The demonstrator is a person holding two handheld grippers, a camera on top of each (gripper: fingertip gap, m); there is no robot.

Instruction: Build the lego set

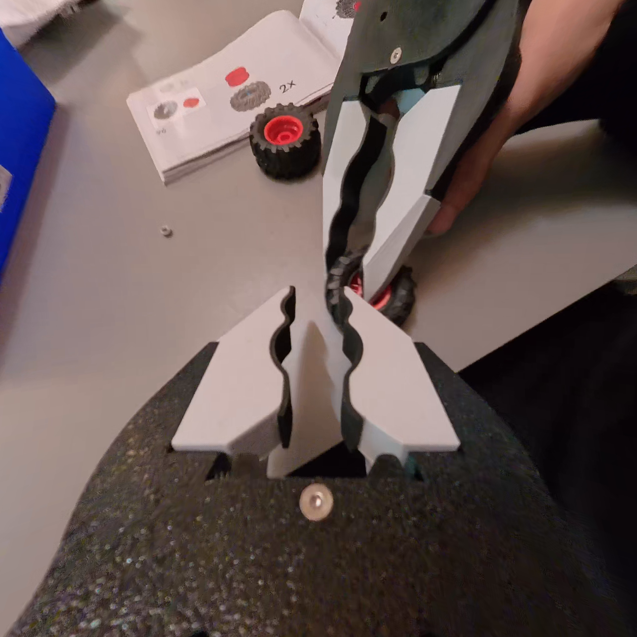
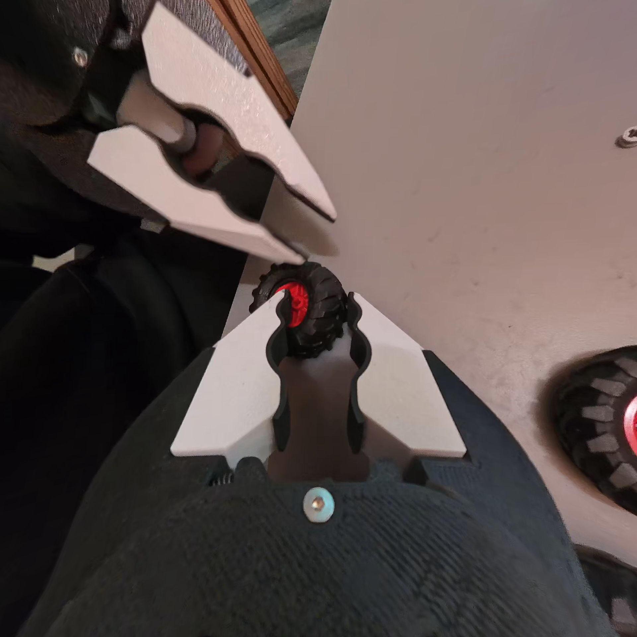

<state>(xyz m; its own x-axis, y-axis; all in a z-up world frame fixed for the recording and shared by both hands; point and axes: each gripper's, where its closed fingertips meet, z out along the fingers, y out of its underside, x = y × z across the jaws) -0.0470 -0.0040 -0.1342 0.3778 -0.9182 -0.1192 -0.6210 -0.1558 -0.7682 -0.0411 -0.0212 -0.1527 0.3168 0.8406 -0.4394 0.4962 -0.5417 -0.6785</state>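
The right gripper pinches the small black rubber wheel with the red middle at the grey table's edge, while the empty left gripper, a little open, should help gently without knocking it off.

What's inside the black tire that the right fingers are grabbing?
A red hub sits inside the tire. One finger covers part of it, so its far side can't be seen.
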